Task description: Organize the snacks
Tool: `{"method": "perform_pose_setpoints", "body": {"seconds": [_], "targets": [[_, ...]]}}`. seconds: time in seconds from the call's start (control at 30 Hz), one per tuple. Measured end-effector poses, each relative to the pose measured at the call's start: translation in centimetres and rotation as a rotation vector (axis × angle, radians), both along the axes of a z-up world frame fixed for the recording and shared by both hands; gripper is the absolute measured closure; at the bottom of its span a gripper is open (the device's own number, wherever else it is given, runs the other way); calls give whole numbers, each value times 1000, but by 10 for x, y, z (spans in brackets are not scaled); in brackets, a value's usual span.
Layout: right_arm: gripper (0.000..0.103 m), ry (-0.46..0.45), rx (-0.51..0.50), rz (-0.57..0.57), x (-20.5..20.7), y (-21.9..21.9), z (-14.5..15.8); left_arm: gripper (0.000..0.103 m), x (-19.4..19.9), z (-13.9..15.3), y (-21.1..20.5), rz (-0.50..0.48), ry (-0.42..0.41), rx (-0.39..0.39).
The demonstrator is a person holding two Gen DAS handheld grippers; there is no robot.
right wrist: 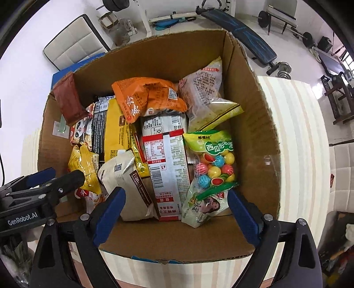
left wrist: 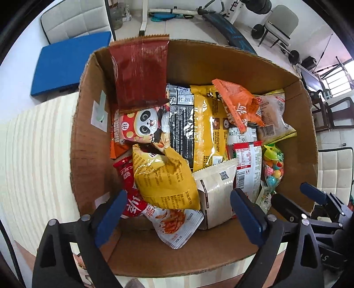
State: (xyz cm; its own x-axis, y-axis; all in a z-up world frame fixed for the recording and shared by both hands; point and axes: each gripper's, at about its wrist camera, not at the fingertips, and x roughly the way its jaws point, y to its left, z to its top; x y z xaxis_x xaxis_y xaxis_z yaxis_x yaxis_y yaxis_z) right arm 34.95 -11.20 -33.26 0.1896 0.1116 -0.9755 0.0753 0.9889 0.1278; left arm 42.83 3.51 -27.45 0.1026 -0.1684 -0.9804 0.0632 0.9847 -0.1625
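Note:
An open cardboard box (left wrist: 88,155) (right wrist: 254,133) holds several snack packets. A dark red packet (left wrist: 141,71) (right wrist: 68,99) leans upright on its far-left wall. A yellow bag (left wrist: 166,177), a cream pouch (left wrist: 216,190) (right wrist: 126,183), a red-and-silver pack (right wrist: 168,168), an orange bag (right wrist: 148,95) and a candy-ball bag (right wrist: 212,164) lie inside. My left gripper (left wrist: 177,212) is open and empty above the box's near side. My right gripper (right wrist: 177,210) is open and empty over the near edge, and also shows in the left wrist view (left wrist: 296,197).
The box stands on a pale striped table (right wrist: 298,133). A blue pad (left wrist: 66,64) lies behind the box. White chairs (left wrist: 73,20) and gym equipment (right wrist: 243,28) stand on the floor beyond.

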Motion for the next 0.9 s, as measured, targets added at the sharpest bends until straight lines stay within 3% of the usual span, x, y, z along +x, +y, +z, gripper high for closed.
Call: {"method": "perform_pose_setpoints", "body": {"seconds": [0.43,0.9], "targets": [[7,-97,-26,29,-36,-5,45,7,-53,49,3,51,-139,27],[7,-264,-20,64,-153,-11,135,7,-165,134,-8,73,-334,46]]}}
